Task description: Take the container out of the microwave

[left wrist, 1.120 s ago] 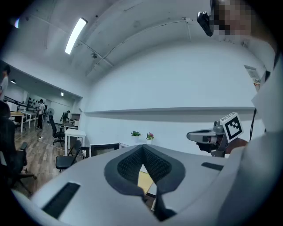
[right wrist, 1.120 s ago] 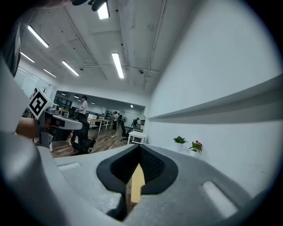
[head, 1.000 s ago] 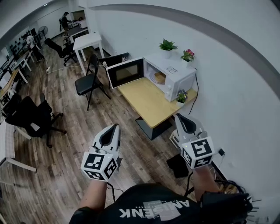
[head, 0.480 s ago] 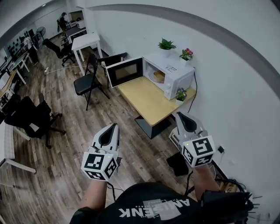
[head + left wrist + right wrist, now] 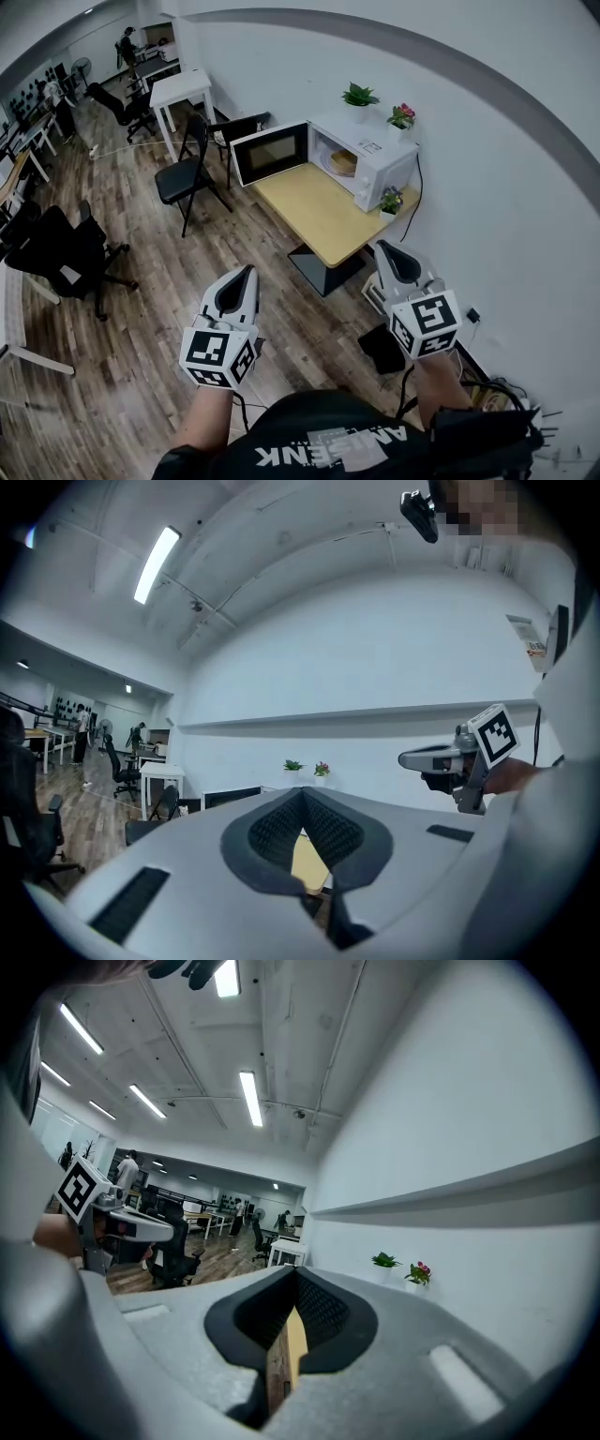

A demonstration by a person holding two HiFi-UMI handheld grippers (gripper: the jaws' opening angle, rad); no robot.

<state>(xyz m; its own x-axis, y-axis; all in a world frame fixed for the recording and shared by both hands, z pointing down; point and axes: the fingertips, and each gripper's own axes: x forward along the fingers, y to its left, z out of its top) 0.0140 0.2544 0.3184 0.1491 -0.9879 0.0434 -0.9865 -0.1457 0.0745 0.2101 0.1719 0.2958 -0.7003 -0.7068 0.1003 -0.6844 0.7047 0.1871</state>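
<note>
In the head view a white microwave (image 5: 370,159) stands at the far end of a light wooden table (image 5: 323,220), with its dark door (image 5: 270,153) swung wide open to the left. Inside it lies a tan, round container (image 5: 341,165). Both grippers are held level in the air, short of the table's near end and well apart from the microwave. The left gripper (image 5: 249,271) (image 5: 302,791) is shut with nothing in it. The right gripper (image 5: 382,247) (image 5: 292,1272) is shut too and holds nothing. Each gripper view shows the other gripper off to the side.
Two potted plants (image 5: 359,96) (image 5: 403,117) stand on the microwave, and a third (image 5: 389,203) sits beside it on the table. A black folding chair (image 5: 192,173) is left of the table, with office chairs (image 5: 70,248) farther left. A white wall runs along the right; cables lie on the floor.
Both grippers have edged a little forward toward the table, still shut. The microwave and the container have not moved.
</note>
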